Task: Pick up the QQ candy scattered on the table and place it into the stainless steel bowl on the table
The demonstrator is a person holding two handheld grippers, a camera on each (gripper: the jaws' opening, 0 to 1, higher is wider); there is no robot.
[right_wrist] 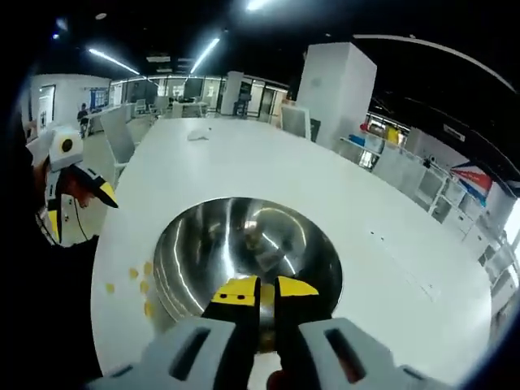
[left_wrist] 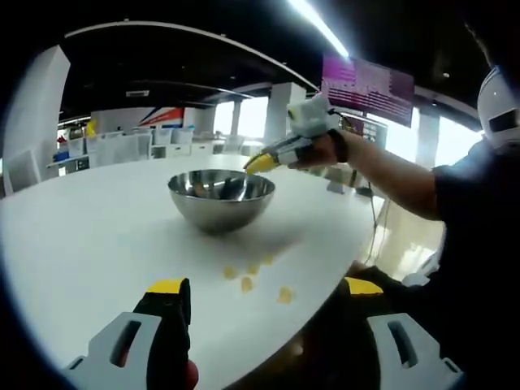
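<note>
The stainless steel bowl (left_wrist: 221, 195) (right_wrist: 244, 248) stands on the white round table (left_wrist: 89, 244) (right_wrist: 268, 162). Several yellow QQ candies (left_wrist: 247, 284) (right_wrist: 144, 286) lie scattered just in front of it, near the table edge. My left gripper (left_wrist: 264, 288) is low in front of the candies, jaws wide apart and holding nothing; it also appears as the left gripper (right_wrist: 77, 207) beside the table. A hand holds my right gripper (right_wrist: 266, 290) (left_wrist: 262, 162) over the bowl's rim. Its jaws are nearly together, with a small yellow piece that looks like a candy between them.
The table edge (left_wrist: 325, 301) runs close behind the candies, with the person's dark sleeve (left_wrist: 463, 211) beyond it. A small white object (right_wrist: 197, 134) lies at the table's far end. Chairs (right_wrist: 122, 134) and white cabinets (right_wrist: 422, 166) surround the table.
</note>
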